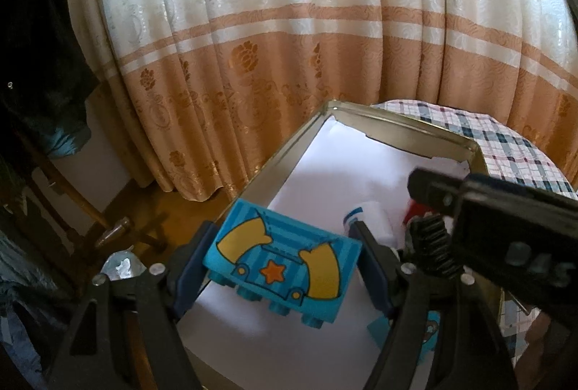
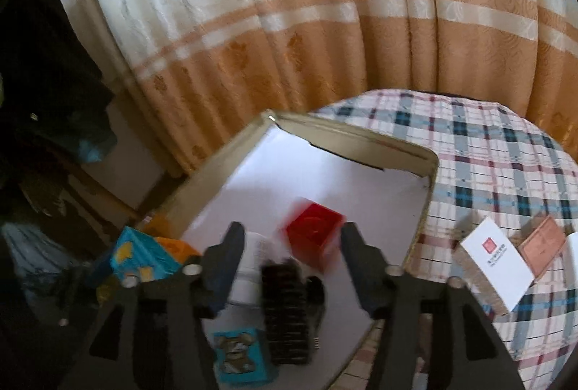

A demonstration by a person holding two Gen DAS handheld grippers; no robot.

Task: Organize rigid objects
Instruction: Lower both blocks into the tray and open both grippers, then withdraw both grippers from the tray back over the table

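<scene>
The left gripper (image 1: 283, 258) is grasping a blue block (image 1: 285, 256) over the tin box (image 1: 274, 169), while the right gripper (image 2: 290, 245) is standing released above a red cube (image 2: 314, 231).

Each tool (image 1: 283, 267) is black with navy pads (image 1: 191, 267) and silver screws (image 1: 156, 269).

A blue toy brick (image 1: 283, 258) printed with yellow arms and an orange star hangs tilted above the near left part of the metal tin (image 1: 361, 117), studs facing down. In the paper-lined tin (image 2: 431, 169) a translucent red cube (image 2: 313, 234) sits near the middle, blurred. A white cylinder (image 2: 253, 267) lies just left of it. A small blue picture block (image 2: 240, 354) rests at the near edge.
</scene>
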